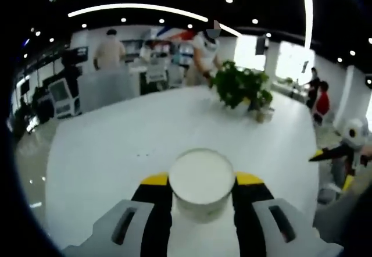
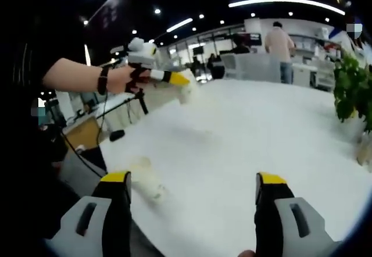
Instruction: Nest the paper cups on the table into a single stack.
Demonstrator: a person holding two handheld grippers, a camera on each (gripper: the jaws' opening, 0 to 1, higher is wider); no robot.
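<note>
White laminate makes up the big table [image 1: 116, 146], by far the largest thing here, and its bare top runs off toward a leafy potted plant [image 1: 239, 85] near the far edge. People stand at counters beyond it in a bright open room, too far off to matter to the job.

Next in size come the two hand-held tools. In the left gripper view the left gripper [image 1: 201, 181] has its yellow-tipped jaws closed against the sides of a paper cup [image 1: 201, 178], mouth toward the camera, so the white inside shows as a round disc. Holding it by the wall just under the rim keeps the open end free, which is probably what nesting calls for: either this cup drops over another or another slides into it. The right gripper view shows the same tool from the side, carried by a hand [image 2: 119, 78] with a dark wristband, raised above the table with the cup hanging at its tip as a pale blur.

The right gripper [image 2: 192, 186] has its jaws spread wide with nothing between them, only tabletop. Just beyond its left jaw a second paper cup [image 2: 148, 181] lies tipped on its side near the table's close edge, blurred, apart from the jaw rather than touching it. I judge that cup is the next one to collect, and being on its side it may roll when nudged.
</note>
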